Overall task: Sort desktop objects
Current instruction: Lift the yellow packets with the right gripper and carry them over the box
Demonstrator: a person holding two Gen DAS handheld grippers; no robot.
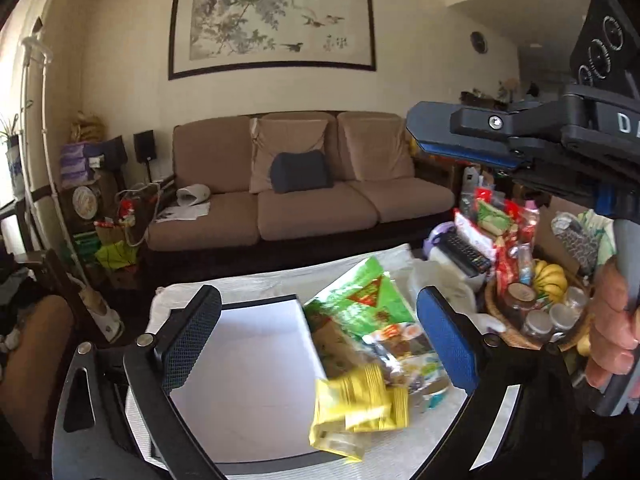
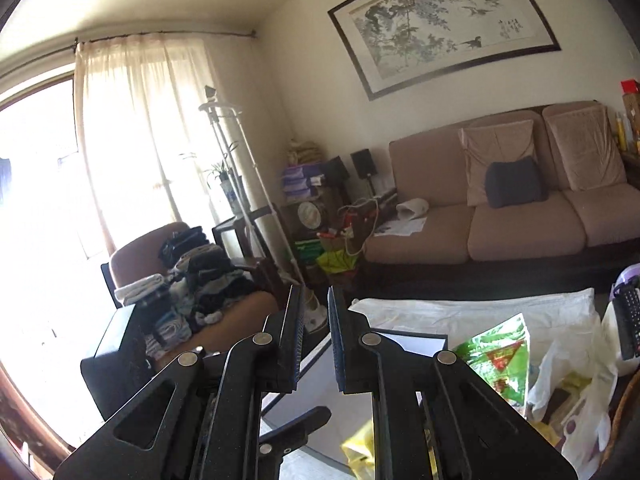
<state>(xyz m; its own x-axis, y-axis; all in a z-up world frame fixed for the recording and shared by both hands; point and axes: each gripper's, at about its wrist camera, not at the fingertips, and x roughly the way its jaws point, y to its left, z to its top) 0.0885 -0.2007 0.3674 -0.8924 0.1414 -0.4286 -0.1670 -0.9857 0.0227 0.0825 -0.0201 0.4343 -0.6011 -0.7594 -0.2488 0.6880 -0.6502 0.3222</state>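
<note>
My left gripper (image 1: 316, 328) is open and empty, held above the table. Between its fingers lie a white box (image 1: 244, 364), a green snack bag (image 1: 364, 300) and a yellow packet (image 1: 356, 408), which is blurred. My right gripper (image 2: 316, 336) is raised above the table's left side, its jaws nearly together with a narrow gap and nothing between them. It also shows in the left wrist view (image 1: 424, 136) at the upper right, held by a hand. The green bag (image 2: 500, 360), white box (image 2: 416, 344) and yellow packet (image 2: 356, 448) show in the right wrist view.
A wicker basket (image 1: 504, 332) with bananas (image 1: 552, 276) and jars stands at the right. A remote (image 1: 464, 252), snack packs and a white plastic bag (image 2: 568, 380) crowd the table's right side. A brown sofa (image 1: 304, 196) is behind; an armchair with clothes (image 2: 192, 280) at left.
</note>
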